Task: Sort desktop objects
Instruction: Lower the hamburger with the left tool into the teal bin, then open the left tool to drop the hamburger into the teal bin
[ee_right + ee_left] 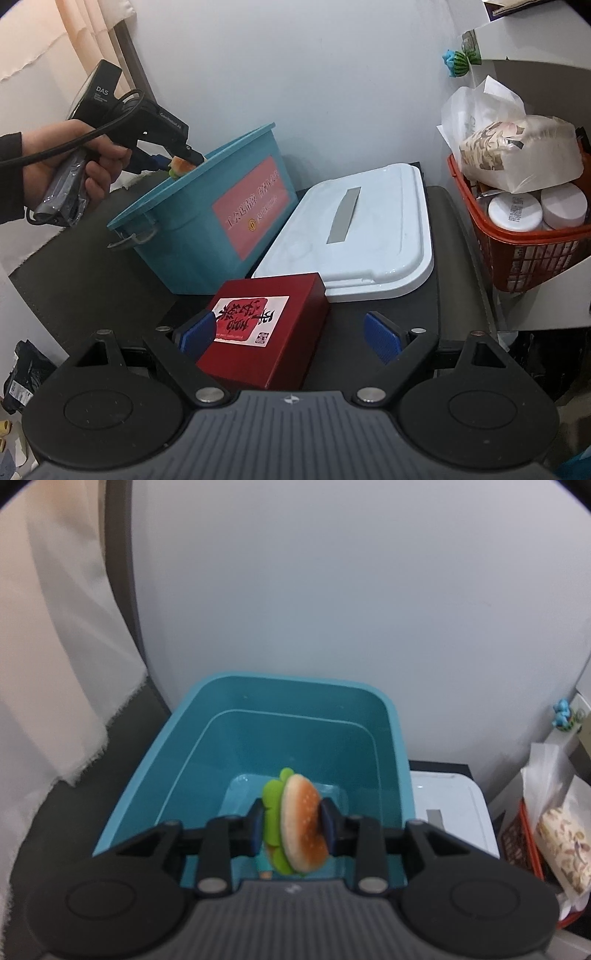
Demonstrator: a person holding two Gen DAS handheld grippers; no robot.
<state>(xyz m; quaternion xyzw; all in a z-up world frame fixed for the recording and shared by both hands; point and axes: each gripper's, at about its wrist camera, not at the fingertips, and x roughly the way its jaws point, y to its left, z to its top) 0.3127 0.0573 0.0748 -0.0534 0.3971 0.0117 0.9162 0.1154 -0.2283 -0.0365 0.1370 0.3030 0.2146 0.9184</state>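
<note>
Hanging over the open mouth of the teal bin (295, 716), the left hand-held gripper (291, 825) is clenched on a toy burger (301, 823), its blue pads pressing the bun from one side and the green lettuce layer from the other, so the toy sits on edge between them. That placement looks deliberate: the burger is well inside the bin's rim, so letting go should drop it to the bare bin floor rather than onto the worktop (369, 325). Seen from the right wrist, a hand (74, 155) wraps the grip of that tool at the bin's far rim, nosing it downward into the opening. Beside the bin lies its white lid (354, 236), flat and off, presumably set aside to keep the bin open for sorting. In front of the bin, just touching the lid's near edge, sits a red box (266, 328) with a printed label. The right hand-held gripper (291, 338) stands released, jaws wide, one pad at the box's near corner and the other clear of it, probably lining up for the next pick. Beyond the lid, an orange basket (524, 247) holds jars and a bag.
</note>
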